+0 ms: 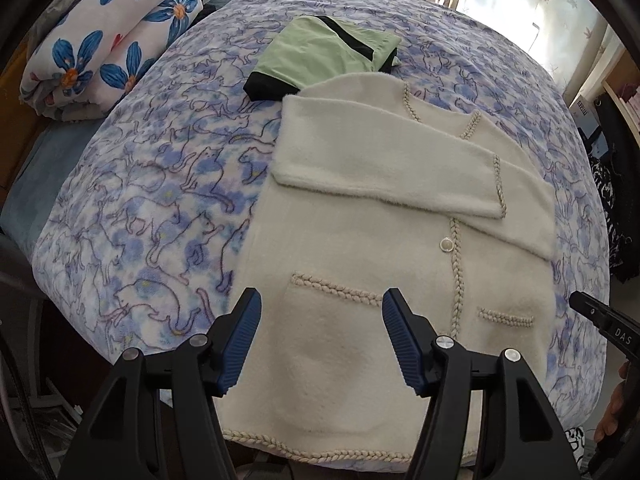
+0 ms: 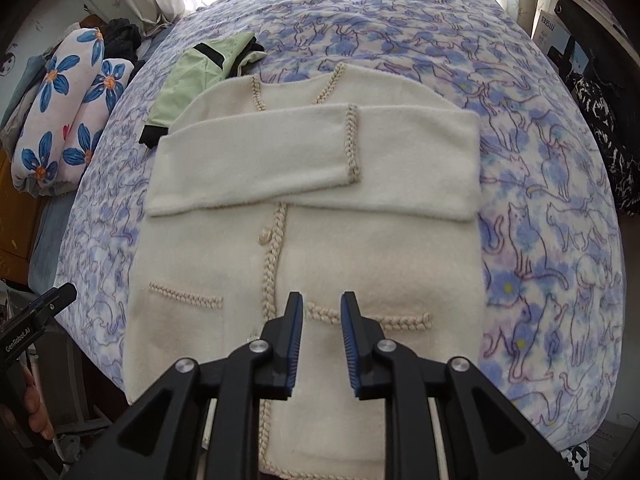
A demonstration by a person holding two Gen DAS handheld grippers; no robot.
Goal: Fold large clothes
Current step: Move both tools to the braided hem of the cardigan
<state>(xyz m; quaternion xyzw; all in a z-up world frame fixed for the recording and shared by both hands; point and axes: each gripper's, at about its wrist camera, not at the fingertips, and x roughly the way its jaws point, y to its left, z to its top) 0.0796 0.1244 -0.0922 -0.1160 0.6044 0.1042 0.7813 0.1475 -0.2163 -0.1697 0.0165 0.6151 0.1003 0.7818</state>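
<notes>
- Left wrist view: left gripper (image 1: 322, 308) at lower centre of the frame, jaws wide apart, nothing between the blue pads, hovering over the lower hem area of the cream cardigan (image 1: 372, 280).
- Cream cardigan spread flat on the bed (image 1: 160, 200), filling the centre and lower right of the frame; both sleeves folded across the chest, one overlapping the other; braided trim down the front, one button (image 1: 446, 245) visible below the sleeves.
- Green folded garment (image 1: 320, 52) with black edging at upper centre, its near edge tucked just behind the cardigan's collar.
- Floral quilt (image 1: 100, 40) rolled up at upper left, beside the bed cover with its blue cat print.
- Right wrist view: right gripper (image 2: 321, 320) at lower centre, jaws a narrow gap apart, holding nothing, poised above the braided pocket trim (image 2: 376, 318) of the cardigan.
- Edge of the other gripper's black body at lower left of this frame.
</notes>
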